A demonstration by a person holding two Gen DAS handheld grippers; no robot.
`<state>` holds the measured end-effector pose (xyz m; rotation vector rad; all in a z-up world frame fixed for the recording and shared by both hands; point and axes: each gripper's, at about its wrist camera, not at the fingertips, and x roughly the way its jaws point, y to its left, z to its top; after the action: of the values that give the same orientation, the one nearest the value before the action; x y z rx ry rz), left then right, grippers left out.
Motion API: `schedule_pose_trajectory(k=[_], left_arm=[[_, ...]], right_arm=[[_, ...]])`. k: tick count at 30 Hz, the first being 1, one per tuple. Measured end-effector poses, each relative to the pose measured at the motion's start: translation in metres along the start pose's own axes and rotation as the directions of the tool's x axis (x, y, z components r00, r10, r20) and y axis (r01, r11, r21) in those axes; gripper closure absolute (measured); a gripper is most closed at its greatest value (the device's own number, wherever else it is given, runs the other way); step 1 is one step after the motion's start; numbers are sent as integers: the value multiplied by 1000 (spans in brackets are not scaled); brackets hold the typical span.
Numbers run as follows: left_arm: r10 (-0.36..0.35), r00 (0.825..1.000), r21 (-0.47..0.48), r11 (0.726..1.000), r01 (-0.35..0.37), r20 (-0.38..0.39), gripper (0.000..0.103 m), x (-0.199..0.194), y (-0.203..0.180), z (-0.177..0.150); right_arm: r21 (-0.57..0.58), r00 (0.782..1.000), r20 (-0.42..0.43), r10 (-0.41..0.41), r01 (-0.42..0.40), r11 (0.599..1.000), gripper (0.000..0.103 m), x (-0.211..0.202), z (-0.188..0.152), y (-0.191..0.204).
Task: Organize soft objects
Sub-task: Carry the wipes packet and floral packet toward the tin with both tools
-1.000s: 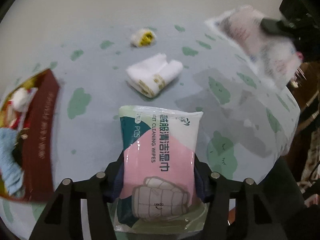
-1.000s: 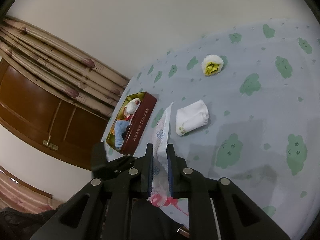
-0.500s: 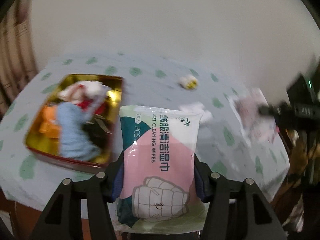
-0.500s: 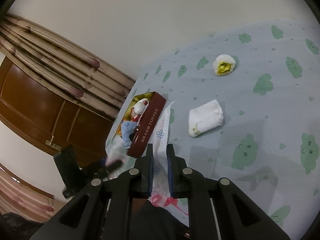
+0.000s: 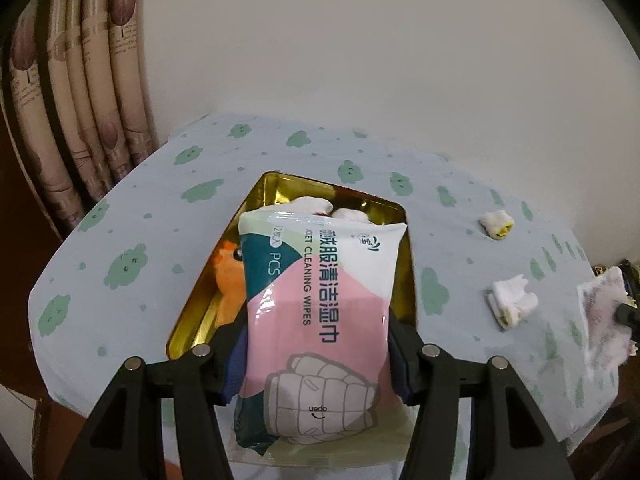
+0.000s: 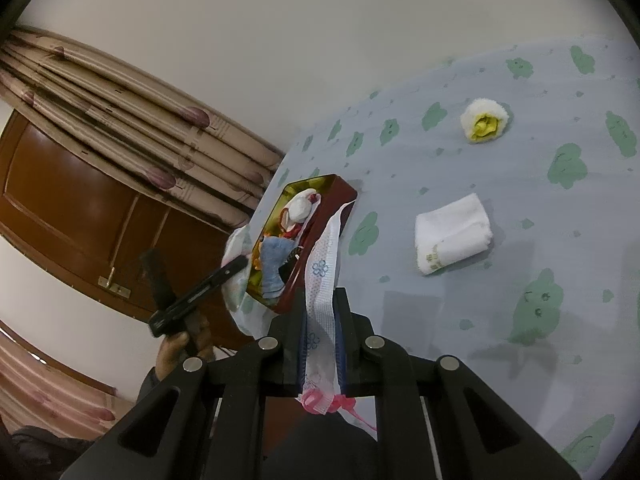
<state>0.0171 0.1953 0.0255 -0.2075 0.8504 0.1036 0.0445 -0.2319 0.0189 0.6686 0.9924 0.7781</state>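
My left gripper [image 5: 318,344] is shut on a pink, white and teal wet-wipes pack [image 5: 320,304] and holds it above the open gold-lined tin [image 5: 280,188], which has soft toys in it. My right gripper [image 6: 320,320] is shut on a thin white pouch with blue flowers [image 6: 322,264], held over the table's near edge. The tin [image 6: 324,216] lies ahead to its left. A folded white towel [image 6: 452,234] and a rolled white and yellow cloth [image 6: 485,120] lie on the tablecloth; both also show in the left wrist view [image 5: 512,304] [image 5: 497,225].
The table has a pale blue cloth with green cloud prints [image 5: 120,264]. Curtains [image 5: 72,80] hang at the left, with a wooden door [image 6: 80,208] beside them. The left gripper and the person's hand [image 6: 176,344] show at the table's left edge.
My left gripper has swung left with the wipes pack, from over the towel to over the tin. My right gripper has moved slightly, still holding the pouch.
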Motion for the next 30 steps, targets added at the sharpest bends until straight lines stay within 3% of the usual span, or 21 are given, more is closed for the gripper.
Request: schedule_pose_trajectory(k=[3, 13, 16, 20, 24, 27, 30], left_arm=[[44, 999, 29, 999, -45, 18, 45, 10, 4, 7], [89, 996, 67, 994, -88, -12, 42, 59, 15, 29], [105, 994, 88, 990, -106, 17, 40, 62, 14, 31], [214, 976, 151, 964, -217, 36, 33, 66, 7, 31], [158, 986, 133, 978, -163, 45, 29, 59, 10, 32], [98, 992, 43, 994, -102, 83, 29, 44, 24, 37], [89, 990, -26, 996, -87, 110, 29, 27, 31, 40]], right_arm=[[12, 1000, -8, 5, -5, 1000, 91, 6, 2, 0], [31, 999, -39, 25, -23, 999, 91, 33, 9, 6], [38, 998, -49, 30, -28, 999, 91, 41, 10, 8], [30, 997, -62, 51, -49, 998, 91, 53, 16, 17], [13, 995, -73, 65, -64, 998, 91, 66, 22, 31], [20, 993, -79, 85, -83, 996, 91, 77, 28, 38], [34, 989, -93, 112, -110, 993, 91, 93, 38, 46]])
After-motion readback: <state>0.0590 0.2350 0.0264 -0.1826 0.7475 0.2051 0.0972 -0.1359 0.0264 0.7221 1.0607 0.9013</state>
